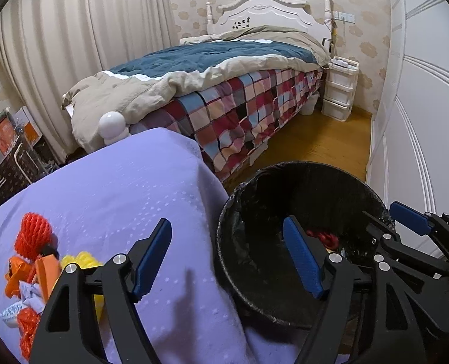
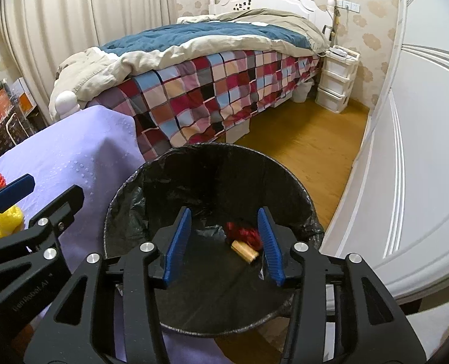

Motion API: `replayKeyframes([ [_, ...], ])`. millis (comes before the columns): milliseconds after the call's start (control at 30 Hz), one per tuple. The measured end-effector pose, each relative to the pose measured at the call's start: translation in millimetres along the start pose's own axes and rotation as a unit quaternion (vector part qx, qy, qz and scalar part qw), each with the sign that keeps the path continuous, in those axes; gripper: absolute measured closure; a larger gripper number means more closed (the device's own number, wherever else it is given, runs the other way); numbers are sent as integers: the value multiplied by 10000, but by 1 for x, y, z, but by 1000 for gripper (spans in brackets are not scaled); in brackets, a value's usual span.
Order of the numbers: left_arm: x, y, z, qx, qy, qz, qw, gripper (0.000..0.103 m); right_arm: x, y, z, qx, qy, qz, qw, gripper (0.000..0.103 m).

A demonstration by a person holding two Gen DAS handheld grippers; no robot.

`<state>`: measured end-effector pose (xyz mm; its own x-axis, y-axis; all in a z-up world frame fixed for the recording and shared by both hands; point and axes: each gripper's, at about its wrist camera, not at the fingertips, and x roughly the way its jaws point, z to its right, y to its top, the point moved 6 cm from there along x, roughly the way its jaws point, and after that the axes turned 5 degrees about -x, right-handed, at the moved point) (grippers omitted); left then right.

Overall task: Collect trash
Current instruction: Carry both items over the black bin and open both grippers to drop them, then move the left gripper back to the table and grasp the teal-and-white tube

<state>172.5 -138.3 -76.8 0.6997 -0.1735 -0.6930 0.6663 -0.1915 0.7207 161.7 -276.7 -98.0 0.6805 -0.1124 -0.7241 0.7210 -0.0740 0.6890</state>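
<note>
A black-lined trash bin [image 1: 224, 236] stands on the floor beside the lavender-covered table [image 1: 118, 188]. My left gripper [image 1: 226, 227] is open and holds nothing; it hangs over the table edge and the bin's rim. The right gripper [image 2: 224, 212] is open above the bin [image 2: 124, 194], with nothing between its pads. On the bin's bottom lie a red net scrap [image 2: 244, 233] and a tan roll [image 2: 245, 251]. On the table at the left are a red foam net [image 1: 31, 236], orange wrappers [image 1: 42, 273], a yellow net [image 1: 82, 261] and a white wrapper [image 1: 12, 312].
A bed with a plaid sheet [image 1: 239, 112] runs behind the table and bin. White wardrobe doors [image 1: 430, 121] close off the right side, with a strip of wooden floor [image 1: 321, 142] between. A white drawer unit [image 1: 339, 91] stands at the far end. Boxes [image 1: 9, 151] are stacked at the left.
</note>
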Motion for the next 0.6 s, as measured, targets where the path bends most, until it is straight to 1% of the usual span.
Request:
replayKeyframes([
  [233, -23, -12, -17, -46, 52, 32, 10000, 29, -19, -10, -7, -32, 6, 40, 10000, 55],
  [400, -38, -23, -36, -146, 85, -6, 9999, 29, -36, -20, -7, 94, -5, 57, 9999, 55],
  [600, -58, -47, -57, -141, 160, -53, 9998, 29, -58, -38, -15, 70, 23, 72, 9999, 54],
])
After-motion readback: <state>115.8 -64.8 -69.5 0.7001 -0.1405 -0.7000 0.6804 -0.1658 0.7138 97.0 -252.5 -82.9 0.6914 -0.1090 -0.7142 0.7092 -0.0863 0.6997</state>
